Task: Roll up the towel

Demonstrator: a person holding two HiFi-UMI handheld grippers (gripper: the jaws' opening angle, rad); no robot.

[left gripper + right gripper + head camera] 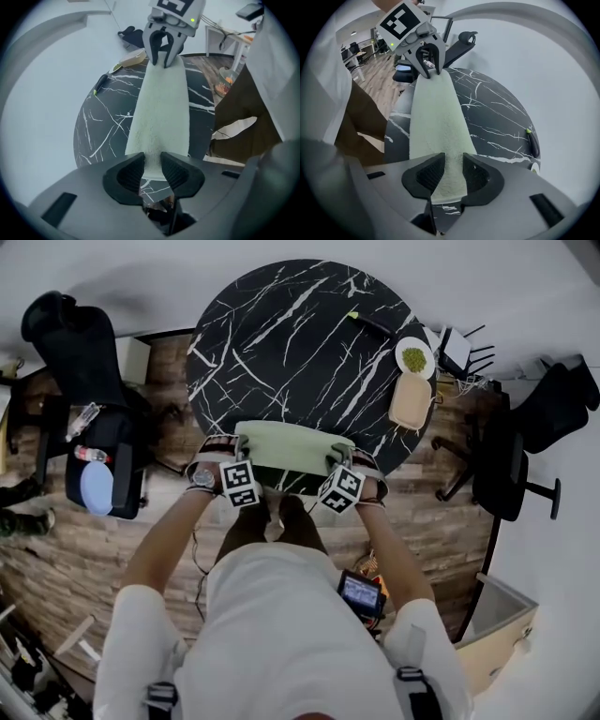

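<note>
Left tool [152, 169] and right tool [452, 172] are each clamped on 1 short end of the pale green towel [292, 446]. The towel is stretched straight between the 2 tools along the near edge of the round black marbled worktop [281, 343]. 1 container noted: a small white dish [401, 352] at the far right edge, holding a heap of green bits [414, 359], just beside a pale wooden board [411, 399].

Blk marble table [300, 343]: towel [291, 446] at edge, pen [370, 324], plate [414, 357], board [411, 401]
</note>
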